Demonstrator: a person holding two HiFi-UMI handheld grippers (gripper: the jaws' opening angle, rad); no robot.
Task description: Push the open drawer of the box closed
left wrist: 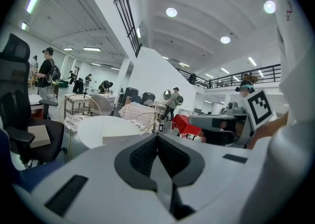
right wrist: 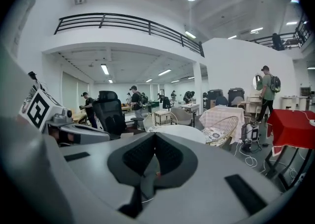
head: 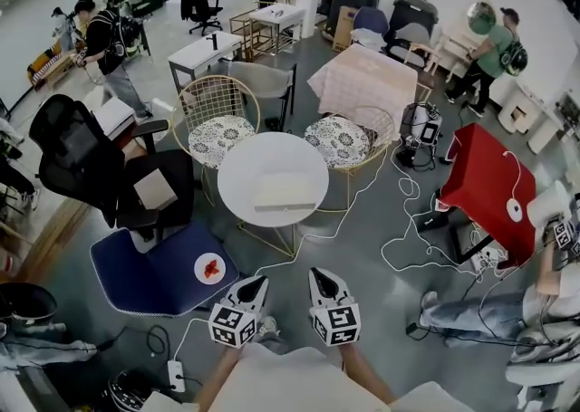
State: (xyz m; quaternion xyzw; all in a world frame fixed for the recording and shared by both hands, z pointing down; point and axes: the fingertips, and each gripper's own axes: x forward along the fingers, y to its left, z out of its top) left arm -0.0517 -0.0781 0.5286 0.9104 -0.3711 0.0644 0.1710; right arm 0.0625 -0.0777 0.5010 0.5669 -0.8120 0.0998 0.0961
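A pale flat box point(head: 288, 193) lies on the round white table point(head: 243, 175) in the middle of the head view; I cannot tell how its drawer stands from here. My left gripper point(head: 258, 282) and right gripper point(head: 319, 274) hang side by side low in that view, well short of the table, both pointing toward it. In the left gripper view the left gripper point(left wrist: 157, 137) has its pads together with nothing between them, and the table point(left wrist: 98, 127) shows beyond. The right gripper point(right wrist: 154, 137) is likewise shut and empty, with the table point(right wrist: 184, 132) ahead.
Two wire chairs with patterned cushions point(head: 217, 137) point(head: 340, 140) stand behind the table. A black office chair point(head: 86, 161) and a blue mat point(head: 154, 270) with a plate point(head: 210, 267) lie to the left. A red table point(head: 489, 188) and floor cables point(head: 408, 247) are on the right. People stand farther back.
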